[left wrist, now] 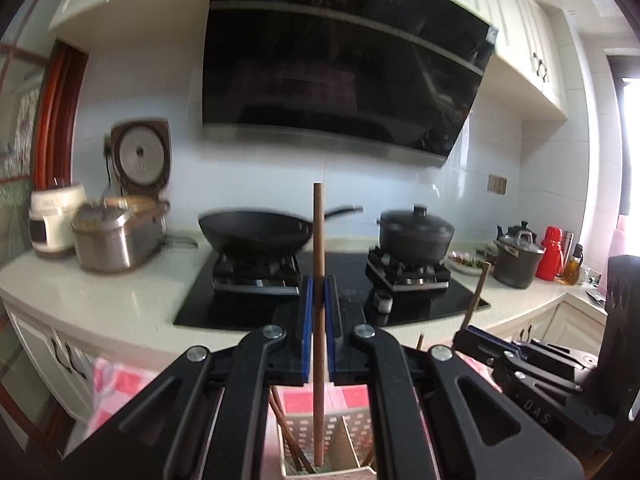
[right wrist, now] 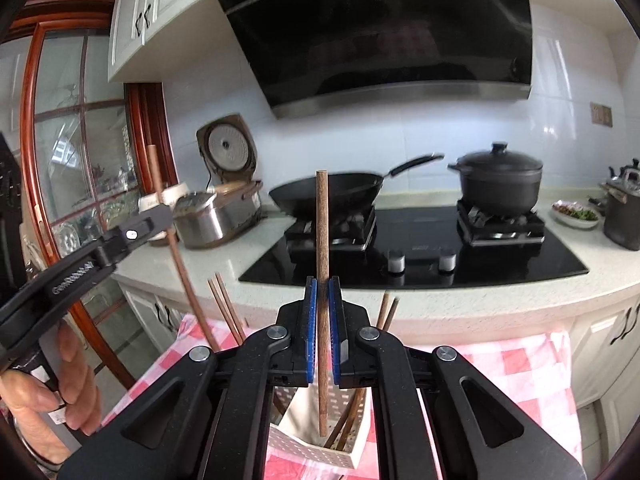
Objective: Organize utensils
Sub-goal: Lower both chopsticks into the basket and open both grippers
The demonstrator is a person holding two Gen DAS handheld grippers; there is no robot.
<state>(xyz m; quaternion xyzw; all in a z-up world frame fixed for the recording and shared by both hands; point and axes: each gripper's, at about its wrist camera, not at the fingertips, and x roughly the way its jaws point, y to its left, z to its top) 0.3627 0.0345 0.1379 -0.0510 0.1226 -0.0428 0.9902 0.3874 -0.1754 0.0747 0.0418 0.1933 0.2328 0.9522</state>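
My left gripper [left wrist: 318, 290] is shut on a brown wooden chopstick [left wrist: 318, 240] held upright, its lower end inside a white perforated utensil holder [left wrist: 308, 428] that holds several other chopsticks [left wrist: 280, 412]. My right gripper [right wrist: 322, 292] is shut on another brown chopstick [right wrist: 322, 232], also upright, its lower end over the same holder [right wrist: 344, 450]. The right gripper shows in the left wrist view [left wrist: 472, 330]; the left gripper shows in the right wrist view [right wrist: 166, 212], held by a hand [right wrist: 60, 384]. More chopsticks [right wrist: 228, 312] stand in the holder.
The holder stands on a red-and-white checked cloth [right wrist: 516, 364]. Behind is a white counter [left wrist: 100, 300] with a black gas hob [right wrist: 416, 248], a wok [right wrist: 324, 196], a lidded black pot [right wrist: 500, 184], a rice cooker [left wrist: 116, 236] and a range hood [left wrist: 340, 60] above.
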